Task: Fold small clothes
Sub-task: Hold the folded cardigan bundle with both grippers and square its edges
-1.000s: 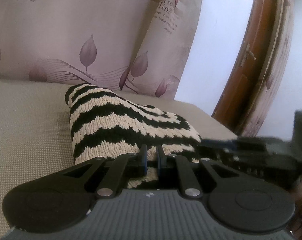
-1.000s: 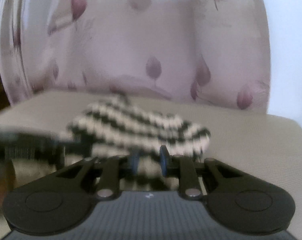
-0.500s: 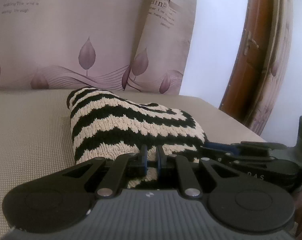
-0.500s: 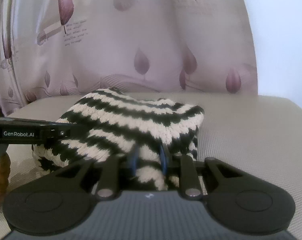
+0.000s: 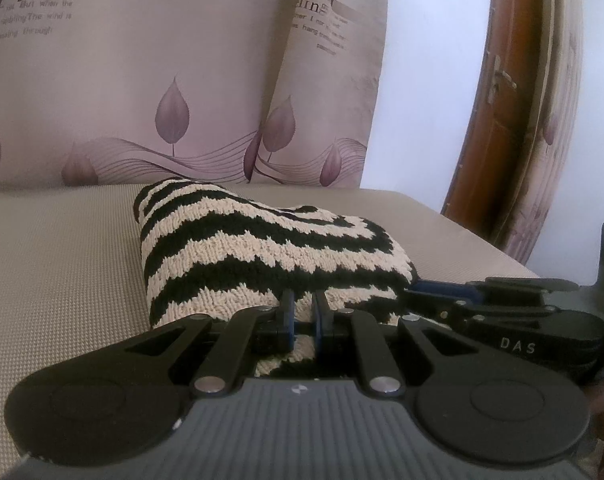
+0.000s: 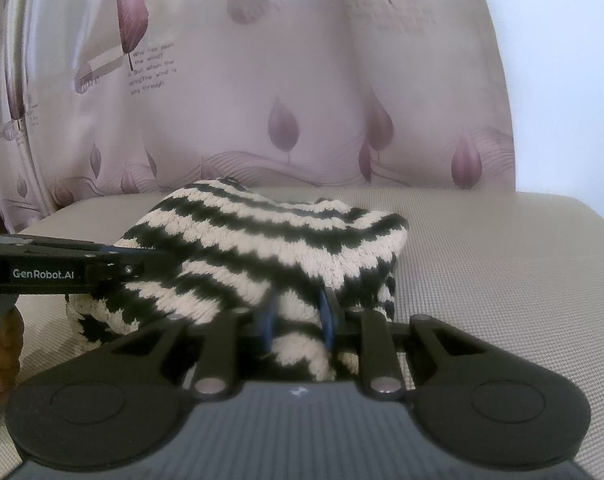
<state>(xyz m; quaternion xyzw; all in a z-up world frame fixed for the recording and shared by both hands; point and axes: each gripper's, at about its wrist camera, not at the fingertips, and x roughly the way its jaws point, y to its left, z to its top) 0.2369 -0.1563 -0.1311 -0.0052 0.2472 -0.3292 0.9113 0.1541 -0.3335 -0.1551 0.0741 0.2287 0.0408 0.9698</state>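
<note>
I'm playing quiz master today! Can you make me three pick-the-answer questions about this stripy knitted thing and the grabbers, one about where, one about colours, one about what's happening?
1. Where does the stripy knit lie?
A. on a beige cushioned surface
B. in a basket
C. on a hanger

2. What colours are its stripes?
A. red and white
B. black and cream
C. blue and yellow

3. What are the left gripper and the right gripper doing?
A. both are wide open with nothing between them
B. both pinch the near edge of the knit
C. one holds a cup

Answers:
1 A, the knit rests on the woven beige surface in front of the leaf-patterned curtain.
2 B, zigzag black and cream bands show in both views.
3 B, knit fabric sits clamped between each pair of narrow-set fingers.
</note>
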